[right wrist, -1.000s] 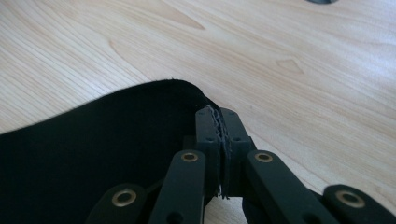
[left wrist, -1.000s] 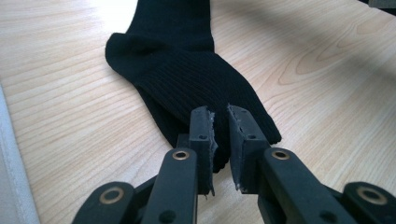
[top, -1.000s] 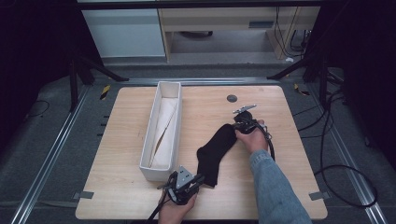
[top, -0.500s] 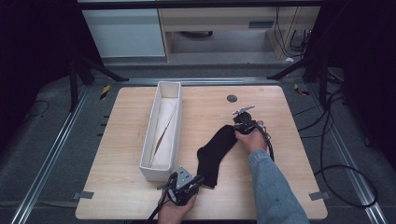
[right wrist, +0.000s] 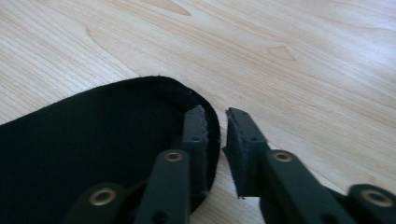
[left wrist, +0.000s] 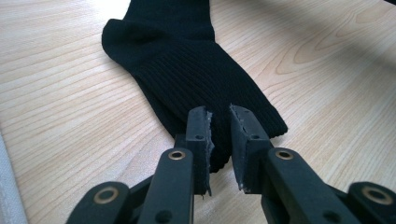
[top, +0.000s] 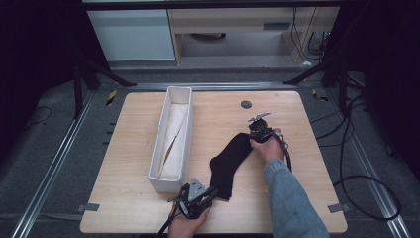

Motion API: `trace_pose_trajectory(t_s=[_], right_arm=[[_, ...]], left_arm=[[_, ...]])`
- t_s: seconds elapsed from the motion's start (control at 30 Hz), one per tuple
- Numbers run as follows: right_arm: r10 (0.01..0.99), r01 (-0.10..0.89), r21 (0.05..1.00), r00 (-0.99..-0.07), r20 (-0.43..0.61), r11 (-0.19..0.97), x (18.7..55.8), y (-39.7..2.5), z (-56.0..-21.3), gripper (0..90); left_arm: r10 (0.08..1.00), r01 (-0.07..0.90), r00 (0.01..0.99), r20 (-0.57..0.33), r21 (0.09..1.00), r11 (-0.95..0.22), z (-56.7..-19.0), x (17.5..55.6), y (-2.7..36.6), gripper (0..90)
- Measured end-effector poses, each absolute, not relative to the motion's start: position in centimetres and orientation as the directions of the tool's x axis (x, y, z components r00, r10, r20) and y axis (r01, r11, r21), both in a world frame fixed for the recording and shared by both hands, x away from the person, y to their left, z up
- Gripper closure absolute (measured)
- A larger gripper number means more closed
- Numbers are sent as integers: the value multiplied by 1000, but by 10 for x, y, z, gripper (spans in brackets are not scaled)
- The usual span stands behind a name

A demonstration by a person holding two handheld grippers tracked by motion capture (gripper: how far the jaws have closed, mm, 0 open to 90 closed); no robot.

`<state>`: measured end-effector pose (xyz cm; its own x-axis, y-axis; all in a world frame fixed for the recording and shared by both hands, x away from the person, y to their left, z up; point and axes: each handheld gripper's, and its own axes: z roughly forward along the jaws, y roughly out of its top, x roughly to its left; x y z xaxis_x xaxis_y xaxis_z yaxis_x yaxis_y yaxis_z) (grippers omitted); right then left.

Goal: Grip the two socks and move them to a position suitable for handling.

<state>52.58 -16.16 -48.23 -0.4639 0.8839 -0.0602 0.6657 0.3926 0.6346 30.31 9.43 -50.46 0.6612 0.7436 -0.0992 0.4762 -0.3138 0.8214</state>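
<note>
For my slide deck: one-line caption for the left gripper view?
Left gripper fingers pinch the ribbed cuff of a black sock on a wooden table.

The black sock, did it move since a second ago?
No. The black sock lies in the same spot on the table, just right of the white box, with the right gripper at one end and the left gripper at the other.

My pale wooden worktop (top: 148,218) stands on a grey floor (top: 59,148) crossed by metal rails (top: 49,173). Beyond it sit a white cabinet (top: 133,34) and a beige shelf unit (top: 237,25), with black cables (top: 361,183) trailing beside dark stands (top: 79,74).
</note>
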Motion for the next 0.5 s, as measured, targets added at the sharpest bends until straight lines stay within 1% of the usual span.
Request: trace_pose_trajectory(t_s=[0.07,0.1,0.13,0.17,0.23,0.27,0.33,0.43,0.5], right_arm=[[889,662,642,-453,-69,387,524,-162,-480,713],[889,662,642,-453,-69,387,524,-162,-480,713],[892,661,647,-448,-65,380,523,-162,-479,682],[896,653,660,-439,-69,371,519,-162,-475,607],[895,647,666,-439,-73,371,517,-162,-474,590],[896,638,676,-438,-76,370,512,-161,-470,557],[895,628,686,-439,-78,368,506,-159,-464,495],[893,615,707,-448,-53,350,494,-158,-457,459],[885,606,716,-465,-33,345,484,-154,-455,437]], left_arm=[[741,477,664,-100,820,-316,-505,303,93,772],[741,477,664,-100,820,-316,-505,303,93,766],[740,475,666,-95,819,-322,-506,303,93,766],[745,470,660,-92,825,-314,-506,302,92,731],[748,458,659,-76,829,-320,-505,301,92,674],[750,453,658,-72,833,-317,-505,300,91,674],[756,455,651,-71,833,-314,-505,300,90,626],[755,449,651,-79,842,-298,-503,297,90,561],[763,437,643,-65,849,-296,-501,295,91,526]])
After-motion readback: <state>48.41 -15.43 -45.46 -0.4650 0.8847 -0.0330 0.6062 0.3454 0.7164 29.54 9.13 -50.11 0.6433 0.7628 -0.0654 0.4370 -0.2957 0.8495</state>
